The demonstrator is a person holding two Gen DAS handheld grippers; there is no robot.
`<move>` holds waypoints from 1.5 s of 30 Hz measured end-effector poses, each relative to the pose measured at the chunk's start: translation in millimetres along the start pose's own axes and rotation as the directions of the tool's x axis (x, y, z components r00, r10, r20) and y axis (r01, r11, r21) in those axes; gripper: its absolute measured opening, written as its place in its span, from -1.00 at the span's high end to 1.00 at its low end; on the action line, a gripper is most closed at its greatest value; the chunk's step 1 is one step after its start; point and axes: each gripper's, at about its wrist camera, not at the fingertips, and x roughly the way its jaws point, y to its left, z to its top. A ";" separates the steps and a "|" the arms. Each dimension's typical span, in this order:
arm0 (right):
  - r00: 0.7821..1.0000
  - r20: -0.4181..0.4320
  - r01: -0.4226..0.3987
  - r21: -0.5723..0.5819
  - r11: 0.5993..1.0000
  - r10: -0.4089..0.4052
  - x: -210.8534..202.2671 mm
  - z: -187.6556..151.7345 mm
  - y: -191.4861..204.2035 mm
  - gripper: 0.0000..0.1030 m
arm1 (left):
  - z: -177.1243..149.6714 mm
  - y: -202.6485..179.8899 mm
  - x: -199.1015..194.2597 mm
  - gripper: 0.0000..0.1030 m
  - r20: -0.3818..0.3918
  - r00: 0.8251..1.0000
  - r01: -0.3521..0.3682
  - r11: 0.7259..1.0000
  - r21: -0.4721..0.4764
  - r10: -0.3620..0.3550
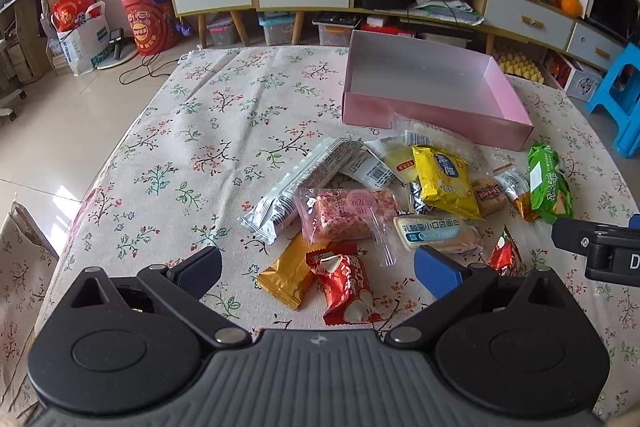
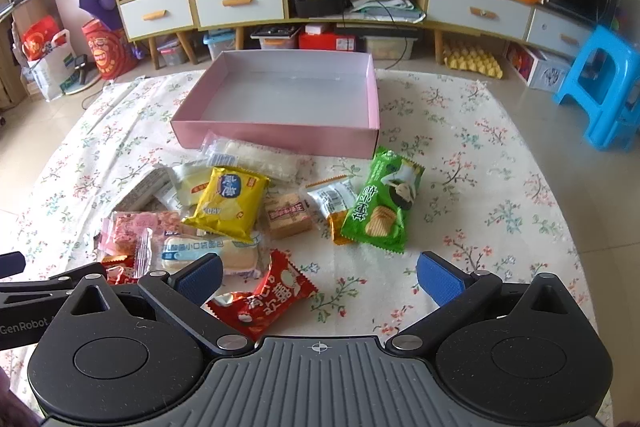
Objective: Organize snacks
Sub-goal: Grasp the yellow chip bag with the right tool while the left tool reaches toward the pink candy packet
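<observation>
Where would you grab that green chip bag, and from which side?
Probably across its narrow middle, coming straight down. The green bag lies flat on the cloth at the pile's right edge, puffy, with bare cloth along its right side; only its left edge touches an orange packet. The open right gripper is nearest.

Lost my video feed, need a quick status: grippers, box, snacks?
Left gripper open, right gripper open, both empty. Pink box empty. Snack pile loose on the tablecloth. Nothing blocking.
</observation>
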 end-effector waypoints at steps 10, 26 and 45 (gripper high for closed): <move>0.995 0.027 -0.100 -0.009 0.995 0.100 5.4 -4.1 -2.8 -1.00 | 0.6 5.5 -1.8 -0.99 0.071 0.997 -0.003 0.998 0.059 -0.001; 0.943 -0.125 -0.304 0.060 0.951 0.309 52.0 48.3 11.2 -0.79 | 25.3 35.6 42.4 -0.71 -0.025 0.986 0.165 0.983 0.083 -0.164; 0.905 -0.168 -0.329 0.307 0.893 0.391 115.9 57.1 2.6 -0.24 | 26.8 21.0 73.1 0.18 -0.114 0.922 0.378 0.791 0.482 -0.371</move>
